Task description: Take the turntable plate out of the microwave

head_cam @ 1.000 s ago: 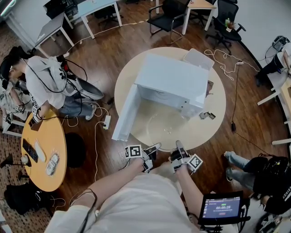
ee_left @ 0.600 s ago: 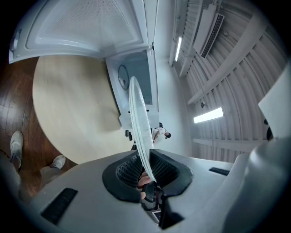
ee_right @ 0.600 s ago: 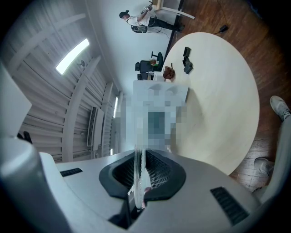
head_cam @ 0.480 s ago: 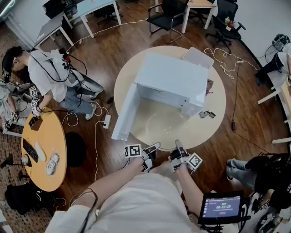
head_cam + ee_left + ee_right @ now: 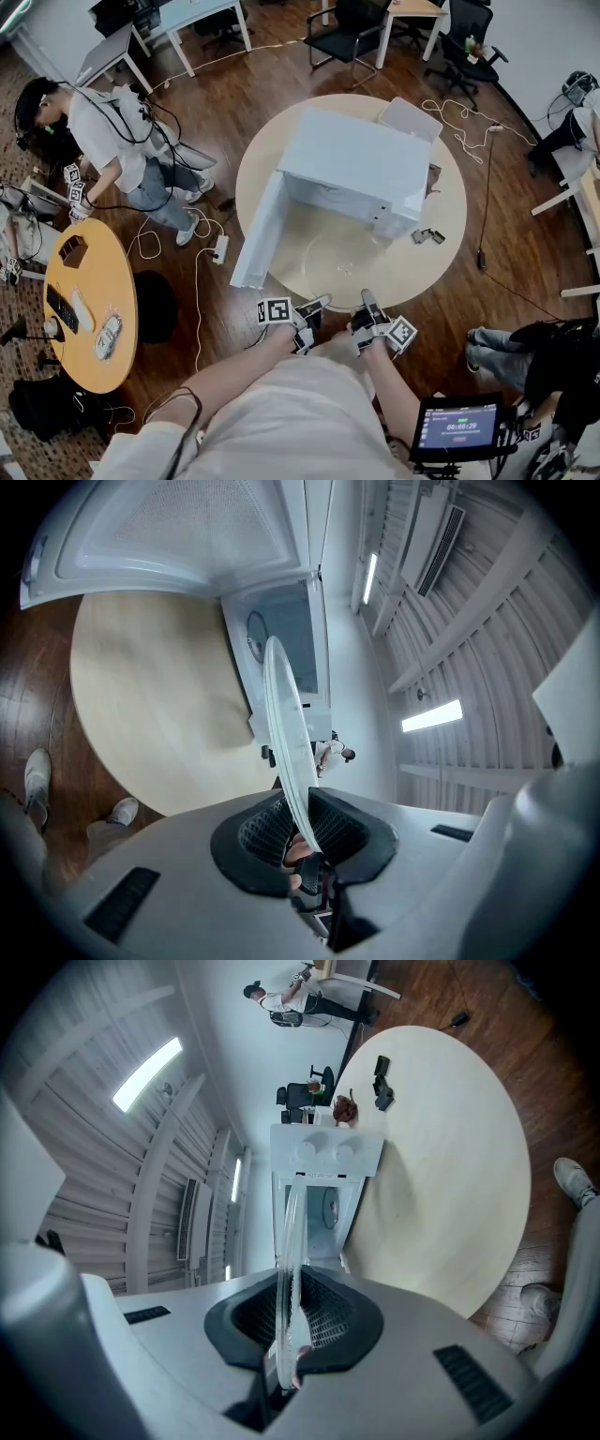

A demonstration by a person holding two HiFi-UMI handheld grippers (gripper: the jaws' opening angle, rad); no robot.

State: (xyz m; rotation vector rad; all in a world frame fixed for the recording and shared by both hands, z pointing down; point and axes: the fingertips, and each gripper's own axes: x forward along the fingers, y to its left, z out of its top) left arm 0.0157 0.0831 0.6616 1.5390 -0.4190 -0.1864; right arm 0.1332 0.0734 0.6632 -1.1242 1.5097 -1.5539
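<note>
The clear glass turntable plate [image 5: 339, 255] lies flat just above the round beige table [image 5: 441, 253], in front of the white microwave [image 5: 352, 169], whose door [image 5: 255, 234] stands open to the left. My left gripper [image 5: 314, 309] and right gripper [image 5: 366, 305] both hold the plate's near rim, side by side. In the left gripper view the plate [image 5: 286, 728] runs edge-on between the black pads, with the gripper [image 5: 302, 827] shut on it. The right gripper view shows the same rim [image 5: 289, 1241] pinched in the gripper [image 5: 291, 1321], and the microwave cavity [image 5: 323, 1208] beyond.
Small dark clips [image 5: 427, 237] lie on the table right of the microwave, and a white box [image 5: 409, 120] sits behind it. A power strip [image 5: 221, 250] and cables lie on the floor at left. A person [image 5: 112, 141] stands beside an orange table [image 5: 89, 300].
Both grippers and the plate stay where they were. The person at the far left has straightened up and shifted toward the top of the view.
</note>
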